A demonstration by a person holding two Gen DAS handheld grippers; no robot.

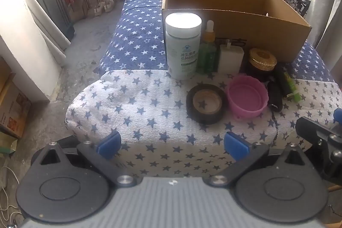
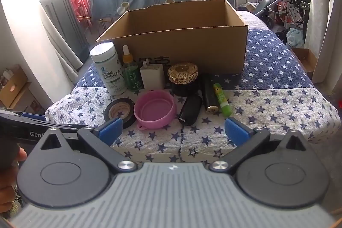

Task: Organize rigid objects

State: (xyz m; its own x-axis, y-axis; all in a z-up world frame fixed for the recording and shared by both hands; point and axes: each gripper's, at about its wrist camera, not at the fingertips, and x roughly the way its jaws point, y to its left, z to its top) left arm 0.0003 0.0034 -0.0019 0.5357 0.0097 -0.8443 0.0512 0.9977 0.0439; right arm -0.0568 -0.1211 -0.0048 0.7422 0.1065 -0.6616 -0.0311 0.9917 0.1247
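Surface: bed covered in a star-print cloth (image 2: 267, 104), white with blue stars near the camera, blue with white stars farther back

Container: open cardboard box (image 2: 181, 44), upright on the blue part of the cloth, directly behind the row of items; what it holds cannot be made out

Back row, left to right, standing just in front of the box:
- white supplement bottle (image 2: 110, 72) with white lid, upright
- green dropper bottle (image 2: 130, 72), upright, just beside the white bottle
- white charger plug (image 2: 152, 76), prongs up
- black jar with gold lid (image 2: 183, 78)

Front row, left to right, on the white part of the cloth:
- black tape roll (image 2: 119, 111), lying flat
- pink bowl (image 2: 155, 109), open side up, just beside the tape roll
- black oval case (image 2: 190, 109), lying flat
- dark tube with gold end (image 2: 208, 95), lying lengthwise
- green stick (image 2: 222, 99), lying alongside the dark tube

Tools:
- left gripper (image 1: 172, 145), blue pads spread wide, nothing between them, over the near edge of the cloth, apart from all items
- right gripper (image 2: 174, 130), blue pads spread wide, nothing gripped, low over the near edge, just short of the front row
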